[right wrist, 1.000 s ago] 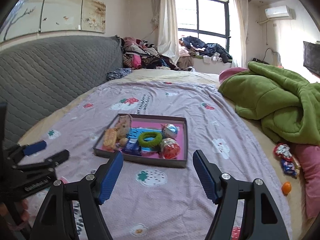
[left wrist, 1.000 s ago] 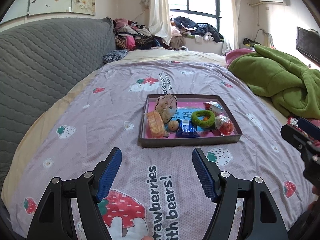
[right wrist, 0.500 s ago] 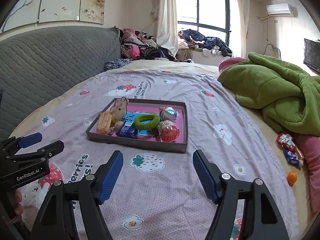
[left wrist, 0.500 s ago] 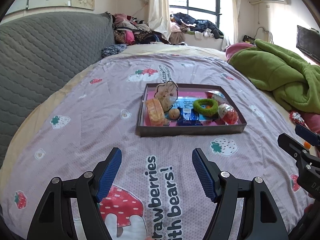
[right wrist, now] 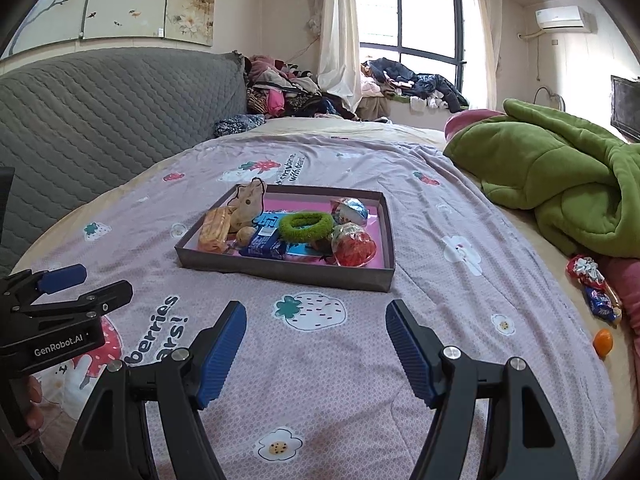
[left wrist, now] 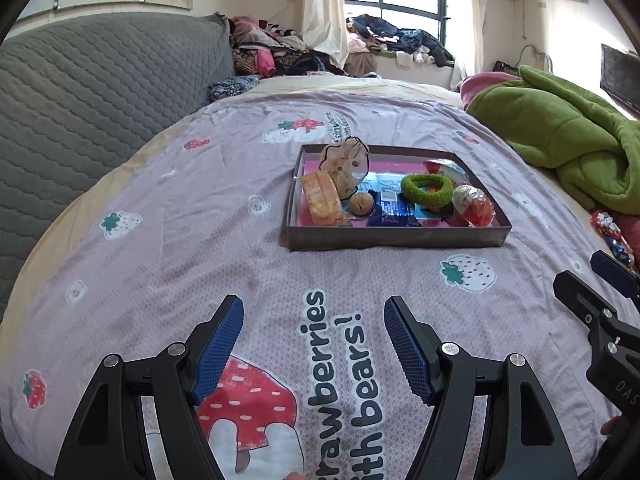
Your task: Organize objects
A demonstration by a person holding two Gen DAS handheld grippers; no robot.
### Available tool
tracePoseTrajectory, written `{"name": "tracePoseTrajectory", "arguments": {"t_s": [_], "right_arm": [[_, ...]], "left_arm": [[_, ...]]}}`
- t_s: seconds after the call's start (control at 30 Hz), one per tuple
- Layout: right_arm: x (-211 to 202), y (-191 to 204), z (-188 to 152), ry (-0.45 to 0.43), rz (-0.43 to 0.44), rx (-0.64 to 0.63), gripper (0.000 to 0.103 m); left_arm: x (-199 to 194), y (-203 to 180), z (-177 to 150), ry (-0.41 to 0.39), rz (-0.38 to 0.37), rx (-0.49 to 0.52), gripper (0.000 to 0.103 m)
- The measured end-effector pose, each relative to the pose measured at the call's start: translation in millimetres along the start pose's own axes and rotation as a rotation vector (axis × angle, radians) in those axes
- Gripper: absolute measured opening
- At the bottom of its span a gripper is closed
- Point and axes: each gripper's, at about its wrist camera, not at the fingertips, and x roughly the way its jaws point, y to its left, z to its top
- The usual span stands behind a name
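The shallow grey cardboard tray with a pink floor (right wrist: 288,274) sits mid-bed on the lilac strawberry-print bedspread (left wrist: 168,240), holding a green fuzzy ring (right wrist: 306,226), a wrapped yellow cake (right wrist: 214,232) and other small things. A small orange fruit (right wrist: 603,342) and foil-wrapped sweets (right wrist: 592,284) lie loose at the bed's right edge. Left gripper (left wrist: 314,344) and right gripper (right wrist: 316,346) hover short of the tray, jaws wide apart and empty. This fits either loading or emptying the tray.

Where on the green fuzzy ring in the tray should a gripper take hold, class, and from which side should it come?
Grip the green fuzzy ring across its near band, one finger in the hole and one outside, coming from above. It lies roughly flat on other items inside the tray, whose walls would likely block a sideways approach.
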Motion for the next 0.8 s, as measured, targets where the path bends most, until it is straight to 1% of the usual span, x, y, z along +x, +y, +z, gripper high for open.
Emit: {"name": "tracePoseTrajectory", "arguments": {"t_s": [0.3, 0.43, 0.8], "right_arm": [[14, -6, -13, 0.021, -0.01, 0.011, 0.072], [21, -9, -19, 0.032, -0.012, 0.015, 0.072], [30, -11, -27, 0.05, -0.006, 0.028, 0.072]], "left_arm": [[10, 1, -9, 0.006, 0.002, 0.008, 0.074], [18, 1, -15, 0.011, 0.019, 0.019, 0.074], [29, 1, -21, 0.021, 0.01, 0.019, 0.074]]}}
